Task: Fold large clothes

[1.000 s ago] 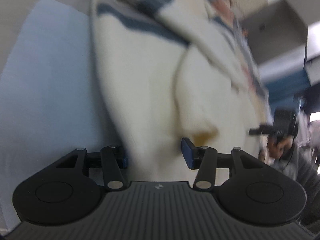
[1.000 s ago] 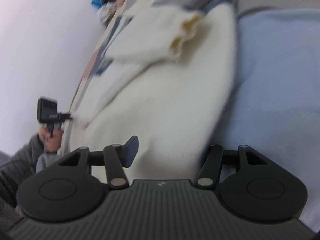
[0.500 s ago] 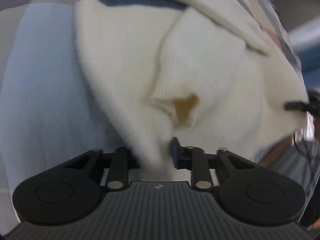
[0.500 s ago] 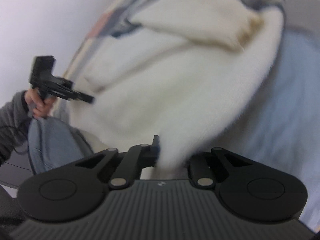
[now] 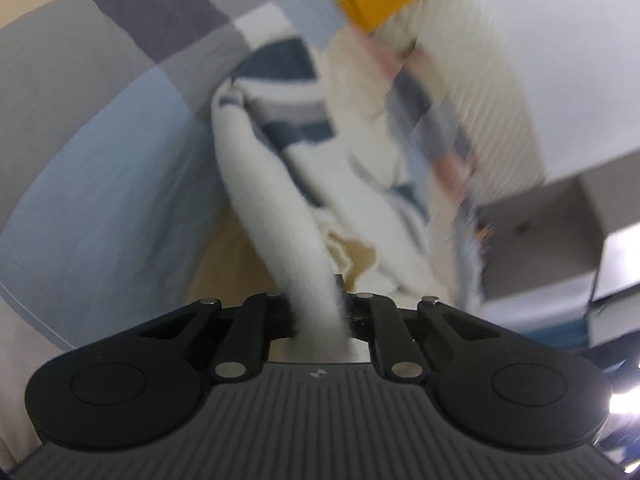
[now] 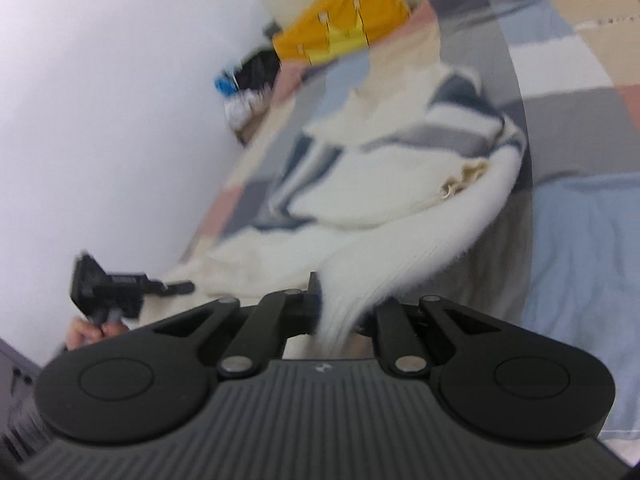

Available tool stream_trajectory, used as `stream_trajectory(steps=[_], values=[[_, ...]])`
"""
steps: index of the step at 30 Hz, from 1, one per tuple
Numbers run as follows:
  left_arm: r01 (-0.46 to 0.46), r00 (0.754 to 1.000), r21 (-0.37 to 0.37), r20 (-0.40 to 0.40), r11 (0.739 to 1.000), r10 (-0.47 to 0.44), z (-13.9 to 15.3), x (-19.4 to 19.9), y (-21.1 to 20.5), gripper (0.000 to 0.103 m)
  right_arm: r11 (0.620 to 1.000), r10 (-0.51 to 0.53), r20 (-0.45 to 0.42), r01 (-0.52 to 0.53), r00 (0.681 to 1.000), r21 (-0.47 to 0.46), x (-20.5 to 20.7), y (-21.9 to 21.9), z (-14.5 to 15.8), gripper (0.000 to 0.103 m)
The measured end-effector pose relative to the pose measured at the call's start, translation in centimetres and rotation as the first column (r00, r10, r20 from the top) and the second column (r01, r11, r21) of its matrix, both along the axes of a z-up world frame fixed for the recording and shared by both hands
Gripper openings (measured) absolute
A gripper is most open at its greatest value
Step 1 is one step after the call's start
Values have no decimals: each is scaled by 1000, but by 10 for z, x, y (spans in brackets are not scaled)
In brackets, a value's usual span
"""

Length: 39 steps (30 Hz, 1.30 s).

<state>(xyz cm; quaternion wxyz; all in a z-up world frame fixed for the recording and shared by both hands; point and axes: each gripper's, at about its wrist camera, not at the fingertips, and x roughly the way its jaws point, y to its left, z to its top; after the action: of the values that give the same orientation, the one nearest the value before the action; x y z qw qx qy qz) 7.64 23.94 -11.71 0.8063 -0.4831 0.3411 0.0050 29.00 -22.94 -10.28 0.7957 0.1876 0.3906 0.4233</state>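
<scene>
Left wrist view: the left gripper (image 5: 320,312) is clenched on a fluffy cream edge of the sweater (image 5: 280,184), which stretches taut from the jaws up toward its navy-and-grey striped part on the patchwork bedspread (image 5: 132,52). The right wrist view shows the same on the other side: the right gripper (image 6: 340,312) is clamped on another stretch of the cream hem, and the fabric rises in a tight band to the garment's body, most of which lies rumpled on the bed with a ribbed cuff (image 6: 464,180) showing near the middle. The other handheld gripper (image 6: 116,284) and the hand (image 6: 86,330) holding it appear at lower left of that view. A yellow cushion (image 6: 344,28) sits at the head of the bed. Judging from this, the fold is only beginning: both corners are secured and lifted, but no neat crease is visible, and carrying the hem over and flattening remain.
</scene>
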Motion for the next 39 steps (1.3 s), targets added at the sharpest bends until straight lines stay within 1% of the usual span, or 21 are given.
stream_trajectory(steps=[3,5,9,11,13,18,20,22,24,27,31,32,34,35,36,37,39], values=[[-31,998,-43,58,999,34,22,-19,5,12,999,-14,33,12,999,44,-9,-8,18,9],[-36,995,-50,86,998,40,34,-31,5,12,998,-21,54,18,998,60,-17,-14,29,9],[-43,992,-63,113,997,50,51,-61,4,11,996,-35,80,28,996,86,-35,-25,46,9],[-42,991,-68,122,997,50,56,-79,1,11,995,-40,86,32,995,94,-50,-30,50,9],[-37,991,-74,129,997,46,59,-97,-4,11,995,-38,101,29,994,92,-67,-36,54,9],[-5,989,-67,148,998,15,66,-143,-20,11,992,-66,95,56,993,113,-106,-54,59,9],[10,987,-68,163,998,1,67,-160,-25,11,992,-70,72,62,995,114,-119,-60,57,9],[20,985,-62,170,998,-10,65,-173,-29,11,993,-80,53,74,995,95,-128,-63,54,9],[19,985,-65,174,998,-8,62,-178,-30,11,993,-84,35,81,996,90,-132,-66,52,9],[1,986,-84,166,996,13,57,-165,-24,11,991,-97,37,94,995,92,-126,-62,49,9],[-39,987,-78,152,996,51,64,-120,-11,11,981,-160,12,157,987,117,-97,-53,46,9],[-47,987,-77,150,996,59,66,-106,-9,11,974,-183,-4,182,983,134,-83,-50,44,9],[-68,987,-77,140,995,78,72,-77,-5,11,967,-212,1,210,977,145,-61,-45,42,9],[-67,988,-54,136,996,74,77,-63,-6,11,962,-233,2,230,972,144,-46,-42,41,9],[-77,988,-25,129,997,80,83,-49,-6,11,954,-263,-15,262,965,142,-31,-38,38,9],[-94,988,-13,123,995,95,88,-36,-6,11,948,-281,-36,284,959,147,-15,-33,35,9],[-117,986,-3,121,993,116,93,-11,-2,11,937,-316,-33,318,948,145,6,-25,31,9]])
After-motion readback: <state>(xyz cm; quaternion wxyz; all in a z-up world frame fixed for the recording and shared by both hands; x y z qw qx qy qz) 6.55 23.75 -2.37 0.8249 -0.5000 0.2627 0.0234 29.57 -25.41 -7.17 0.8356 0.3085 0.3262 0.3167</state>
